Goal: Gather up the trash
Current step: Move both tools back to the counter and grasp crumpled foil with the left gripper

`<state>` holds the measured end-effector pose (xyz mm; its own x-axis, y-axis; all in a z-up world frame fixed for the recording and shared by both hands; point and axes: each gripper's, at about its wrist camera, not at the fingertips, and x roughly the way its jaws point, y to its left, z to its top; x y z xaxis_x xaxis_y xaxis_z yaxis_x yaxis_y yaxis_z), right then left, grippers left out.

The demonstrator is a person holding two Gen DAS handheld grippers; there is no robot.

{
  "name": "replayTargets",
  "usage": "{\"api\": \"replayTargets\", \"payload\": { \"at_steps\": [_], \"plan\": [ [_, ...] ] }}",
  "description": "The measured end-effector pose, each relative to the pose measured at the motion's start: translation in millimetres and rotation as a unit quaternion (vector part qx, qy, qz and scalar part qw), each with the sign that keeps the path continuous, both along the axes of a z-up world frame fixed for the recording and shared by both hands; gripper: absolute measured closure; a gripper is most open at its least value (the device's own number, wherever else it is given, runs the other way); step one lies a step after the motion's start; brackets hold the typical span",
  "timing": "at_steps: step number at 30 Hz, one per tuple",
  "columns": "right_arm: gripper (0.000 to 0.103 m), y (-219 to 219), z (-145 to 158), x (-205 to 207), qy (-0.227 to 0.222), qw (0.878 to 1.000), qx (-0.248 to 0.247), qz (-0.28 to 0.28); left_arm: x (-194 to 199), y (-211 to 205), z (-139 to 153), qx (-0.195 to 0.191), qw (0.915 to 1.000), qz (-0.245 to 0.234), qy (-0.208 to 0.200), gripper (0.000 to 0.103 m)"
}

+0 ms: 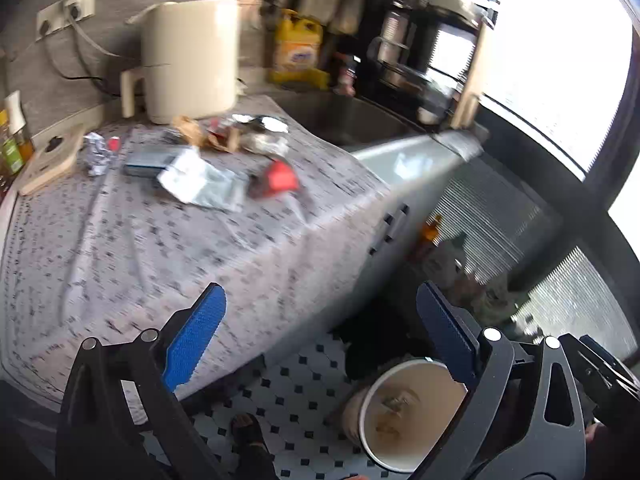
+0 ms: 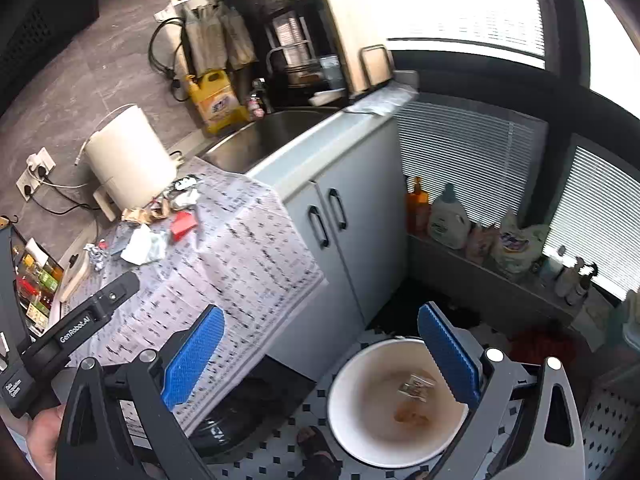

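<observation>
A white trash bucket (image 2: 396, 404) stands on the tiled floor below the counter; it also shows in the left wrist view (image 1: 404, 408), with a few scraps inside. Trash lies on the cloth-covered counter: a red wrapper (image 1: 280, 178), white crumpled paper (image 1: 196, 180), a foil ball (image 1: 96, 154), brown paper (image 1: 192, 130). The same pile shows in the right wrist view (image 2: 160, 228). My left gripper (image 1: 320, 340) is open and empty over the counter's front edge. My right gripper (image 2: 324, 356) is open and empty above the bucket.
A cream kettle (image 1: 188, 60) and a wooden board (image 1: 52, 160) stand at the counter's back. A sink (image 2: 272, 136) and a yellow detergent jug (image 2: 216, 100) lie to the right. Grey cabinet doors (image 2: 340, 232) face the floor. Bottles (image 2: 448, 220) line a low ledge.
</observation>
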<state>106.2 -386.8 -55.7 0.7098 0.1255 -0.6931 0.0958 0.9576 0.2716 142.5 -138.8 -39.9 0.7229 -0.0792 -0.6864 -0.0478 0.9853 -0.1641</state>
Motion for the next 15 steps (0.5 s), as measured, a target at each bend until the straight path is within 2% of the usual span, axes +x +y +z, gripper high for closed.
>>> {"api": "replayTargets", "payload": {
  "at_steps": [5, 15],
  "plan": [
    [0.008, 34, 10, 23, -0.012, 1.000, -0.003, 0.025, 11, 42, 10, -0.002, 0.9994, 0.033, -0.014, 0.008],
    [0.008, 91, 18, 66, -0.021, 0.998, -0.015, 0.060, 42, 114, 12, -0.014, 0.9962, 0.082, -0.024, 0.007]
  ]
}}
